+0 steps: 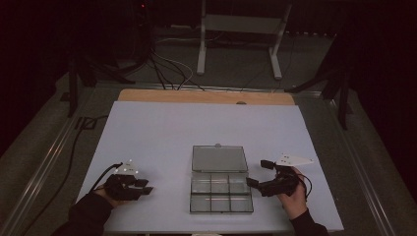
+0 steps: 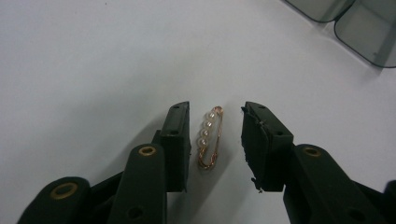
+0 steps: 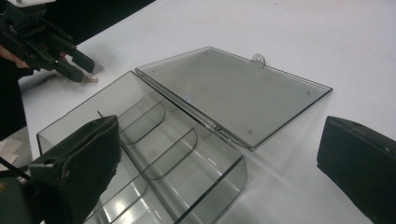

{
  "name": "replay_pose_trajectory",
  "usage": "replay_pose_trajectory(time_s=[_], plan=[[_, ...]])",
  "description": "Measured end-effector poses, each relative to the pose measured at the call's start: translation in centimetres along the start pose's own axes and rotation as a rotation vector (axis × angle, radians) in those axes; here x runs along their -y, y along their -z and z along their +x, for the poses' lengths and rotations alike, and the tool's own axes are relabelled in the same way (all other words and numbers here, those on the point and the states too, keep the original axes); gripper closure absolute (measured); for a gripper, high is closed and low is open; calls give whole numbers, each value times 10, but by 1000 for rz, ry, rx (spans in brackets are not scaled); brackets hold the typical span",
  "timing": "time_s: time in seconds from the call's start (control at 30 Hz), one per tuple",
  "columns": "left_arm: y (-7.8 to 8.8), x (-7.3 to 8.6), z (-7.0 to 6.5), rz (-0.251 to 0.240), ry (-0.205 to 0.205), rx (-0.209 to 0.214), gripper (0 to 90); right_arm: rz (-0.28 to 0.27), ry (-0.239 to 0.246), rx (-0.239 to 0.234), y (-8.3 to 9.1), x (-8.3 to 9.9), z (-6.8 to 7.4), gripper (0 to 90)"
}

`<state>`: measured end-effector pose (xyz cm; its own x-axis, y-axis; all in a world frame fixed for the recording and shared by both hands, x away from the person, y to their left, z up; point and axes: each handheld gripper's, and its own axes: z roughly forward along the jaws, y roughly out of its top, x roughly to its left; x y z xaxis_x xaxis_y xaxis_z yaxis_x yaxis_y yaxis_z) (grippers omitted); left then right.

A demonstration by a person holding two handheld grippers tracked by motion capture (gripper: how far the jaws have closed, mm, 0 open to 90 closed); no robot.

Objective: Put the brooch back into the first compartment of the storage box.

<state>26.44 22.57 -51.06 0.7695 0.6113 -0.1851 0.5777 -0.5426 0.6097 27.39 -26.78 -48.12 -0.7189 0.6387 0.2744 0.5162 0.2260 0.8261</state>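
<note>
The left gripper (image 2: 215, 140) has its jaws a little apart, one on each side of a gold pin with small pearls (image 2: 209, 138). The pin lies flat on the white table (image 1: 157, 132), close to one jaw, and neither jaw squeezes it. The right gripper (image 3: 224, 172) has its jaws wide open, holding nothing, just beside the clear box (image 1: 221, 194). The pin lies well to the left of that box. The box lid (image 1: 219, 159) lies open and flat behind it. No writing can be read.
</note>
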Motion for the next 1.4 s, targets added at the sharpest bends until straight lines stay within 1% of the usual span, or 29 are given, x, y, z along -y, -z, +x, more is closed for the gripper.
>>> replay_pose_trajectory(time_s=[0.03, 0.2, 0.37, 0.5, 0.57, 0.63, 0.77, 0.9, 1.07, 1.1, 1.27, 1.37, 1.4], plan=[[0, 0, 0, 6, -2, 1, 668, -1, -3, -4, 0, 0, 0, 0], [-2, 1, 0, 16, -5, 8, 694, 2, -5, -6, 0, 0, 0, 0], [-3, 1, 1, 26, -13, -7, 771, 4, -5, -6, -1, 0, 0, 0], [-4, 0, -1, 45, -29, -6, 826, 8, -8, -8, -1, 0, 0, 0], [-4, -1, -1, 48, -22, -9, 858, 9, -9, -9, -1, 0, -1, 0], [-4, -1, -1, 47, -16, -9, 859, 11, -7, -8, -1, 0, -1, 0], [-4, -3, -3, 57, -15, -20, 863, 15, -7, -8, -2, 1, -1, 0], [-5, -4, -3, 59, -11, -4, 867, 15, -8, -9, -2, 1, -1, 0], [-2, -6, -3, 44, 3, -7, 867, 12, -11, -10, -1, 0, -1, 0], [-1, -6, -4, 37, 5, -3, 867, 13, -11, -10, -1, 0, -1, 0], [2, -9, -5, 32, -2, -2, 867, 12, -12, -12, -1, 0, -1, 0], [3, -11, -7, 17, -1, -4, 867, 12, -13, -12, -1, 0, -1, 0], [4, -11, -7, 7, 6, -6, 866, 12, -14, -12, -1, 0, -1, 0]])
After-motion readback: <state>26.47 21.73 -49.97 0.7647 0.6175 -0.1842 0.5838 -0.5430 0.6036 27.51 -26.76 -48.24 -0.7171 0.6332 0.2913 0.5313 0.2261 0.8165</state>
